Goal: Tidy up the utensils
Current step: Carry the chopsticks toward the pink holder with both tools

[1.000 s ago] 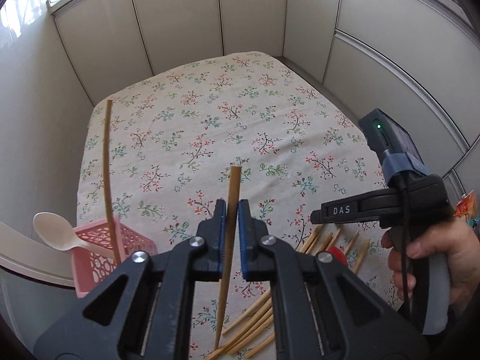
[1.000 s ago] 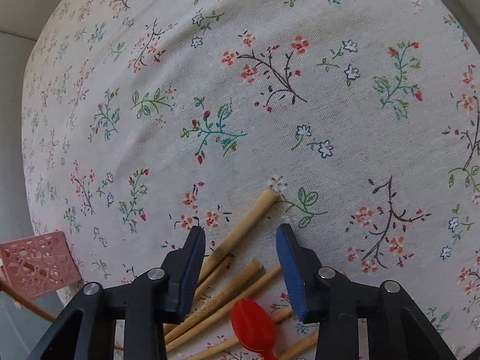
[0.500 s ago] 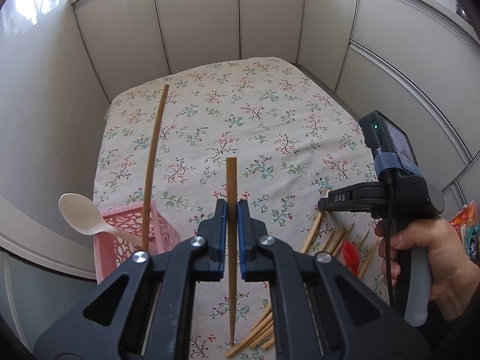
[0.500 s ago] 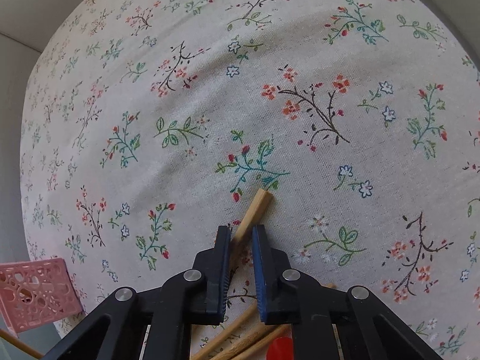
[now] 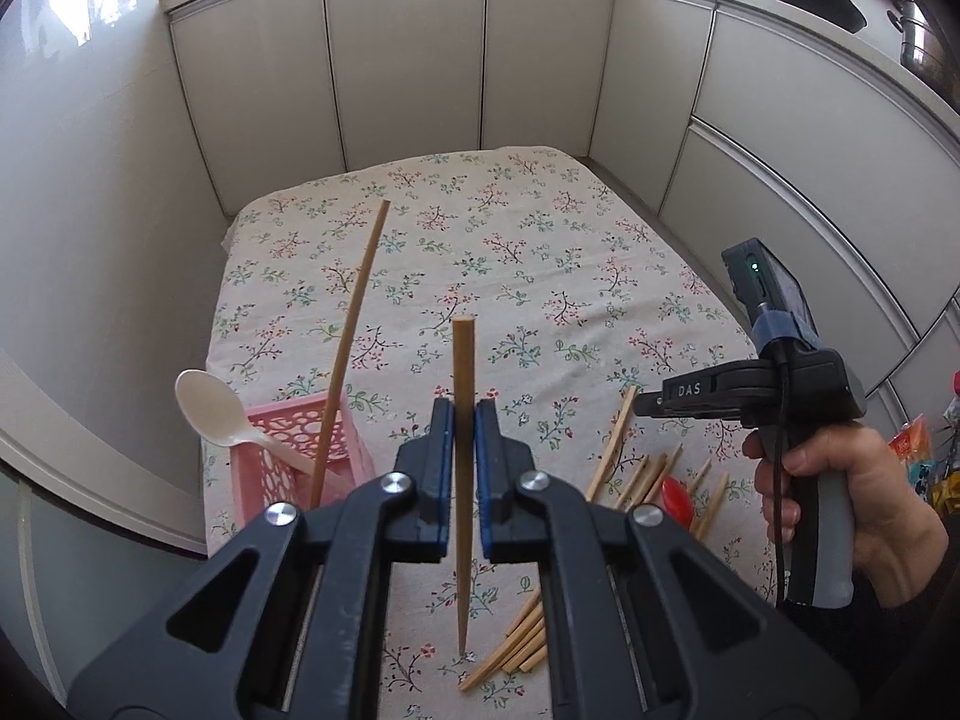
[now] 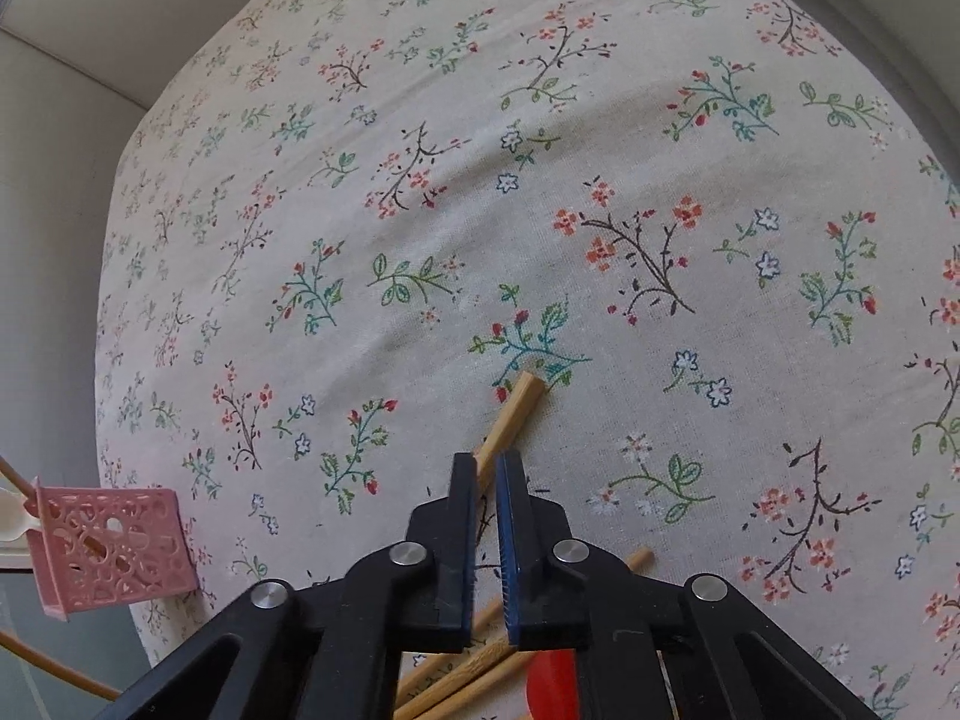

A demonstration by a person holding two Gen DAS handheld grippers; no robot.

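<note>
Left gripper (image 5: 462,427) clamps a slim tapered bamboo chopstick (image 5: 462,480), now upright; right gripper (image 6: 487,468), previously spread, pinches another squared chopstick (image 6: 510,417) on the floral cloth (image 6: 420,210).

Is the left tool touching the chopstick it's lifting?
Touching. In the left wrist view the left tool is shut on the chopstick, both pads pressed against its sides with no gap, holding it upright above the tablecloth.

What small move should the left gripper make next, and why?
Probably carry it left over the pink basket. The left gripper is shut on an upright chopstick, and the basket already holds one chopstick and a white spoon.
</note>
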